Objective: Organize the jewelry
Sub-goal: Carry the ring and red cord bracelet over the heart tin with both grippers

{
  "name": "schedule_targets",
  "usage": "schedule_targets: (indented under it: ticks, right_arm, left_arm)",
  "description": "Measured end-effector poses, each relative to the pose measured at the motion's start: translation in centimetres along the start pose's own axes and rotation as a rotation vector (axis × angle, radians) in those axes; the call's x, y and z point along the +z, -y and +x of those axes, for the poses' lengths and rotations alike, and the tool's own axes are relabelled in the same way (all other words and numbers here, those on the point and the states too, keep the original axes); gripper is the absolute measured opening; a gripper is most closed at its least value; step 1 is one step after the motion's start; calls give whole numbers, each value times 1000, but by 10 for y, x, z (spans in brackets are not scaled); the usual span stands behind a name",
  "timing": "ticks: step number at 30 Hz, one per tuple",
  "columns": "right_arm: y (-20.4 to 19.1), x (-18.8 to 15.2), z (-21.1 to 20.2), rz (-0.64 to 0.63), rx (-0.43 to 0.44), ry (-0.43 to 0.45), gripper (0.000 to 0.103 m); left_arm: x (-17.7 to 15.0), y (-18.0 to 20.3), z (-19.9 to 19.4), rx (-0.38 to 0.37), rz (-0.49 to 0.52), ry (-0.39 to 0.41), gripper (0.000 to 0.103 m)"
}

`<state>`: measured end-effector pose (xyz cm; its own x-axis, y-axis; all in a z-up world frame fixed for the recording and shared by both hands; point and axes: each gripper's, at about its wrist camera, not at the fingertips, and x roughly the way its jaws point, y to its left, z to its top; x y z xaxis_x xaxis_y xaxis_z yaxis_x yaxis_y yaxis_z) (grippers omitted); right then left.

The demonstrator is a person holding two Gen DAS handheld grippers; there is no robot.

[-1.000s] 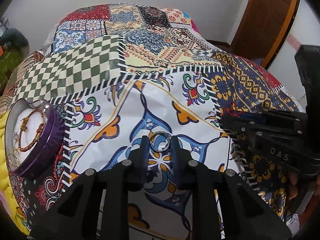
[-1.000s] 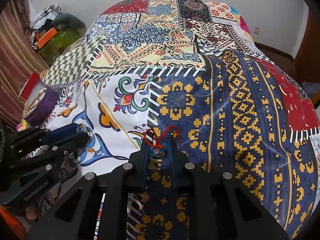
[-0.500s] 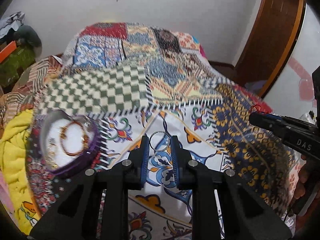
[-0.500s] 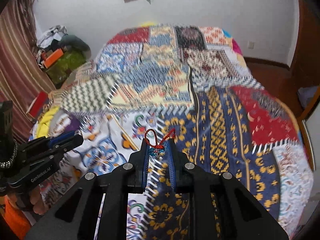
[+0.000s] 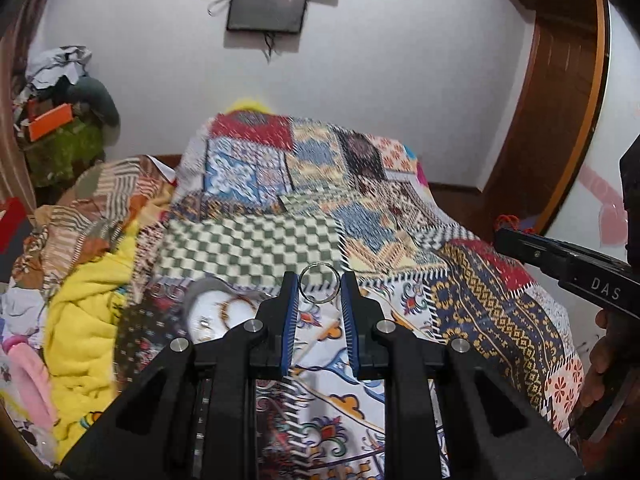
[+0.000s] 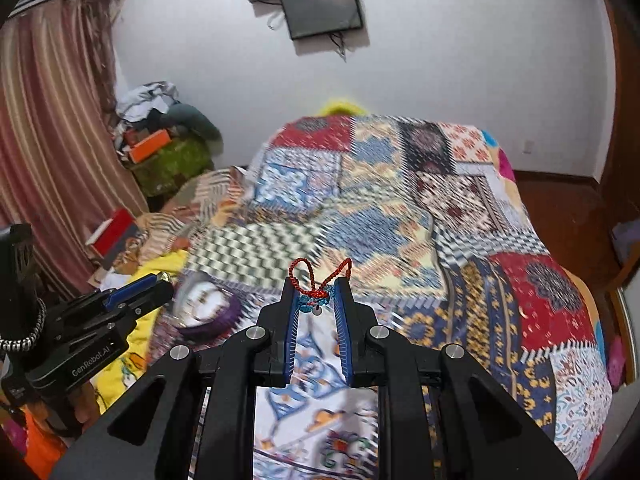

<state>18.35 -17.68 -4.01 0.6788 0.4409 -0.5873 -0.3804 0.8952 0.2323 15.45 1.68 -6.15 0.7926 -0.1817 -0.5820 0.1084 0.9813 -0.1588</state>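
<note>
My left gripper (image 5: 319,289) is shut on a thin silver ring (image 5: 319,282), held upright between its blue pads high above the patchwork bedspread (image 5: 256,240). My right gripper (image 6: 317,294) is shut on a red and teal cord bracelet (image 6: 316,294), whose red loops stick up past the fingertips. The round purple jewelry tin (image 6: 208,312) lies open on the bed, with a white lining and a gold bangle inside; it shows below and left of the left gripper as the tin (image 5: 216,312). Each gripper shows in the other's view: the right gripper (image 5: 520,240) and the left gripper (image 6: 152,288).
Yellow cloth (image 5: 84,320) and crumpled clothes are heaped at the bed's left side. A wooden door (image 5: 552,120) stands at the right. A pile of things with an orange box (image 6: 150,146) sits by the striped curtain (image 6: 48,140). A dark screen (image 6: 324,4) hangs on the white wall.
Both grippers have risen from the bedspread with the ring and the bracelet still in them. The views now tilt up, showing the wall, the screen and the whole bed.
</note>
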Motion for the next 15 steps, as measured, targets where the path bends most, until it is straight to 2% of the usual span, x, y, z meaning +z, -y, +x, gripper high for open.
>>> schedule_targets:
  ticks: [7, 15]
  right_arm:
    - [-39, 10, 10, -45, 84, 22, 16]
    - [-77, 13, 34, -89, 173, 1, 16]
  left_arm:
    - [2, -30, -22, 56, -32, 45, 20]
    - [4, -61, -32, 113, -56, 65, 20]
